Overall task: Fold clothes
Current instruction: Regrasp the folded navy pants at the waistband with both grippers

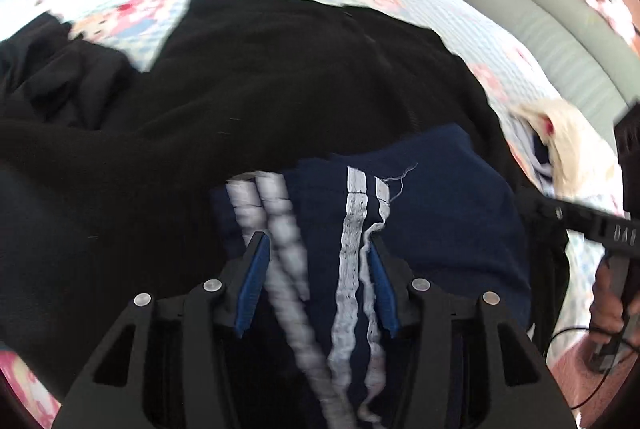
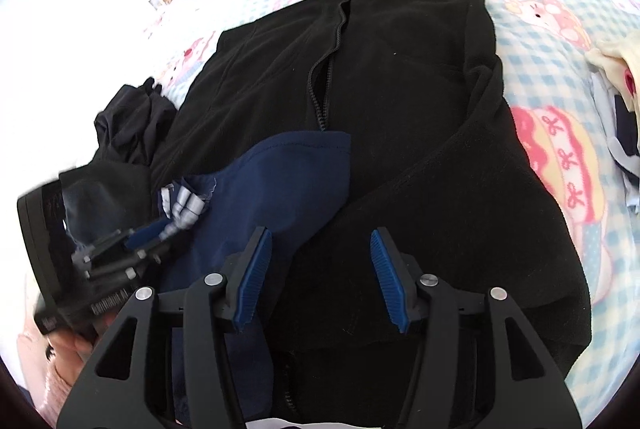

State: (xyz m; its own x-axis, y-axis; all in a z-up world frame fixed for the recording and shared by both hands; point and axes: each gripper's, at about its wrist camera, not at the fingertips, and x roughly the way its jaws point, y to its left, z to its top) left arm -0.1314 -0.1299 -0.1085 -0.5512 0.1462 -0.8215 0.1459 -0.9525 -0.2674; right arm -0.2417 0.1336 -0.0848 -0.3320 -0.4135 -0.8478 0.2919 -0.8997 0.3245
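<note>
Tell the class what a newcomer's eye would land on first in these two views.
A big black zip-up fleece jacket sprawls across a pale checked bedspread printed with pink cartoon figures. On it lies a navy garment with white stripes, right under the left gripper. The right gripper hangs open over the jacket's edge.

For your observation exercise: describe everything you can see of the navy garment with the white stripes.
The navy garment is dark blue, soft-looking cloth with paired white stripes and a loose thread at one stripe's end. It lies crumpled on the black zip-up fleece on the bed. Its stripes run between the left gripper's open jaws; whether the pads touch it is unclear.
</note>
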